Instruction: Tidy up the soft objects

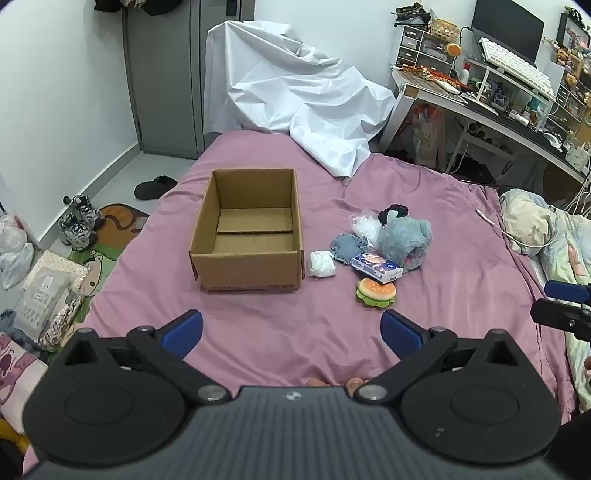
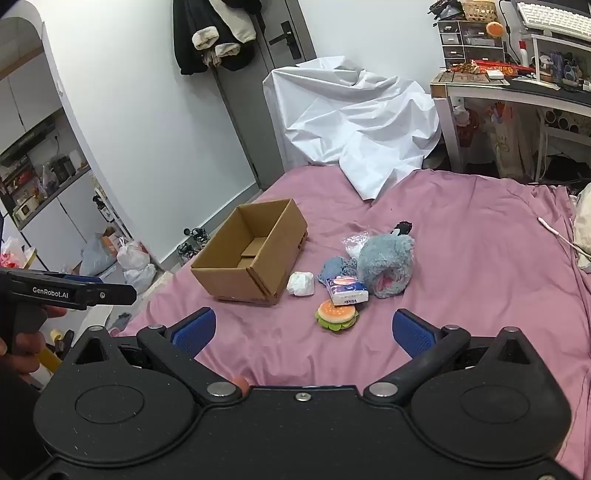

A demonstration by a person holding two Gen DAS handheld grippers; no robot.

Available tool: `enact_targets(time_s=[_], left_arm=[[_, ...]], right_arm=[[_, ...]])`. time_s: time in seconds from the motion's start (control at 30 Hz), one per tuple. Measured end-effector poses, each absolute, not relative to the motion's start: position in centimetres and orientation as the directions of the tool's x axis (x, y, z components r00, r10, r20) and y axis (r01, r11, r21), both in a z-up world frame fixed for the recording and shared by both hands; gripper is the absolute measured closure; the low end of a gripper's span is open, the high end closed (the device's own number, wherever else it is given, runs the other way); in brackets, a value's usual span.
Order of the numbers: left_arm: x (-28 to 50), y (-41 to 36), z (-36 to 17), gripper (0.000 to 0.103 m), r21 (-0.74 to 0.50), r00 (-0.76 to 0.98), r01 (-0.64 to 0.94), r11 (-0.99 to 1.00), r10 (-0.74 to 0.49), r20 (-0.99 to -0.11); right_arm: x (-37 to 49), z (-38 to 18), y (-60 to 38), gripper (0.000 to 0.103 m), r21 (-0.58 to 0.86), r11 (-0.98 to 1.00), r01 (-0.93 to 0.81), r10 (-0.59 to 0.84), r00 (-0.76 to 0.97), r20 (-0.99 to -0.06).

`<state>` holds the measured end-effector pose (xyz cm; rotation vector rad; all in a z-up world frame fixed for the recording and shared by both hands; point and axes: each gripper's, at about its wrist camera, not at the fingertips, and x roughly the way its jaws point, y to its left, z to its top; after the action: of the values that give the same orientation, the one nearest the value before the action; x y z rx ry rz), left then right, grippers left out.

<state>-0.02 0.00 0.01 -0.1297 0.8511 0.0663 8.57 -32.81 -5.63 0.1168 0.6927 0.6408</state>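
With both my left gripper (image 1: 291, 332) and right gripper (image 2: 303, 332) jaws wide and empty, I'd first pinch the burger-shaped soft toy (image 2: 336, 314) at frame centre, then drop it in the open brown cardboard box (image 2: 255, 251) left of it.

Home bedroom, lived-in and cluttered. Bed covered with a wrinkled mauve-pink bedsheet (image 1: 258, 339) fills most of both views; a rumpled pale floral duvet (image 1: 532, 221) sits at its right edge. Grey panelled door with black lever handle (image 2: 284, 37) has dark and cream coats hung on a hook (image 2: 214, 33) beside it. White-framed desk (image 1: 406, 96) by the bed carries a white keyboard (image 1: 517, 66), dark monitor (image 1: 506, 26) and small drawer organiser (image 1: 413, 44). Grey-and-white sneakers (image 1: 77, 221) and a black slipper (image 1: 155, 186) lie on the grey floor. Arched white built-in shelving with household clutter (image 2: 37, 166), plastic bags (image 2: 133, 258) below it.
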Motion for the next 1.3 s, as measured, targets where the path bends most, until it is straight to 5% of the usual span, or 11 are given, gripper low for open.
enact_targets(time_s=[1.3], left_arm=[[0.4, -1.0, 0.8, 0.001, -0.09, 0.683, -0.083, 0.993, -0.009, -0.73]], right_arm=[[8.7, -5.5, -32.8, 0.0, 0.295, 0.808, -0.51, 0.58, 0.602, -0.548]])
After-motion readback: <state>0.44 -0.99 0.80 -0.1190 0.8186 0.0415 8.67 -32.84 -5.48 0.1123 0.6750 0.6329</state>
